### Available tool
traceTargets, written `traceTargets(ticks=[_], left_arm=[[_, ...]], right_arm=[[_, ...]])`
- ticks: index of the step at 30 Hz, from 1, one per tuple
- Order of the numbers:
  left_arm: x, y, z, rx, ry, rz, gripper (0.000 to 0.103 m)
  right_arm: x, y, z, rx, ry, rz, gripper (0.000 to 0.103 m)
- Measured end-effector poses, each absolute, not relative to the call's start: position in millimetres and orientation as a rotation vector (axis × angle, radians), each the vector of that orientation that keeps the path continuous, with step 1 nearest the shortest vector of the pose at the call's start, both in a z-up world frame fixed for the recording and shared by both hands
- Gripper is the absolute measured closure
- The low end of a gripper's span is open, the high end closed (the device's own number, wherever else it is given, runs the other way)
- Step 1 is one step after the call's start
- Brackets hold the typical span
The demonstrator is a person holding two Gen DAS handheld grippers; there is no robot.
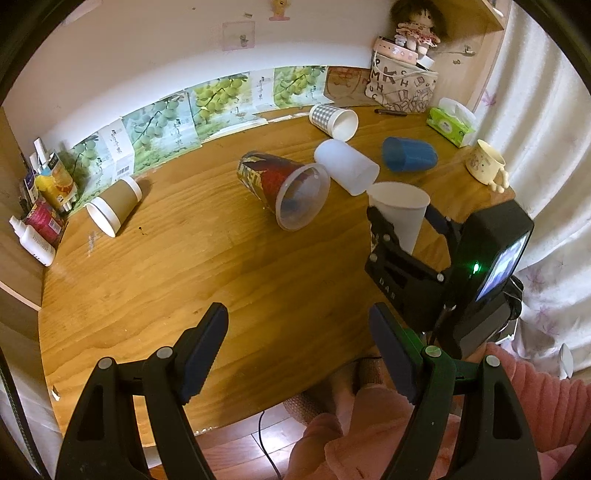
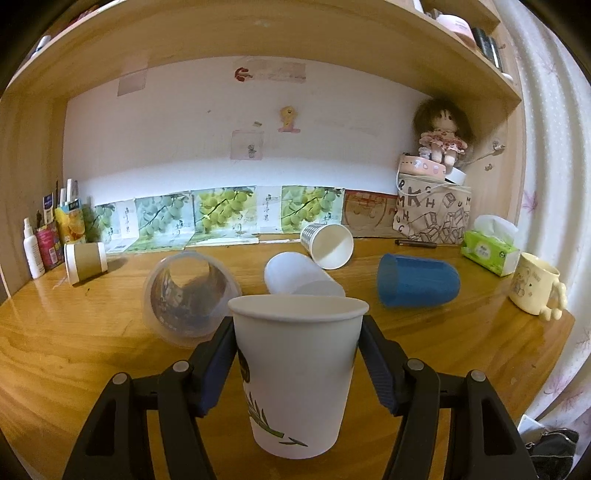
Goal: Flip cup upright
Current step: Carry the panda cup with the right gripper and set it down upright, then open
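In the right wrist view the white paper cup [image 2: 299,373] stands between the fingers [image 2: 218,363], and whether the pads actually press its wall cannot be told; it also covers the near rim of the translucent white cup [image 2: 291,275] and part of the clear printed tumbler [image 2: 184,291]. In the left wrist view the right gripper [image 1: 400,221] hides the paper cup's base. The left gripper's [image 1: 299,354] arms are cut off by the bottom edge. Labels on the bottles [image 1: 35,236] at the counter's [image 1: 184,280] left end are too small to read. The top shelf's [image 2: 476,33] contents are cropped and blurred.
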State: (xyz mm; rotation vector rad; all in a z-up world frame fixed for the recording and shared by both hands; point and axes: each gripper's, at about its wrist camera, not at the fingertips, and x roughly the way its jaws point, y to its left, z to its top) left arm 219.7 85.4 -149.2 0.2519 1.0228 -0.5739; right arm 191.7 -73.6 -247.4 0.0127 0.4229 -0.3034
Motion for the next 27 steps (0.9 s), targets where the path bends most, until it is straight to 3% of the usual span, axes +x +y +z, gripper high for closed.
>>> traceTargets(ticks=[15, 27], left_arm=[[224, 74, -151, 0.247, 1.028, -0.627, 0.021], [222, 70, -164, 0.176, 1.089, -0.666, 0.022]], right_arm=[[178, -69, -244, -0.024, 0.458, -0.268, 0.035], [177, -75, -250, -0.033, 0.607, -0.239, 0.034]])
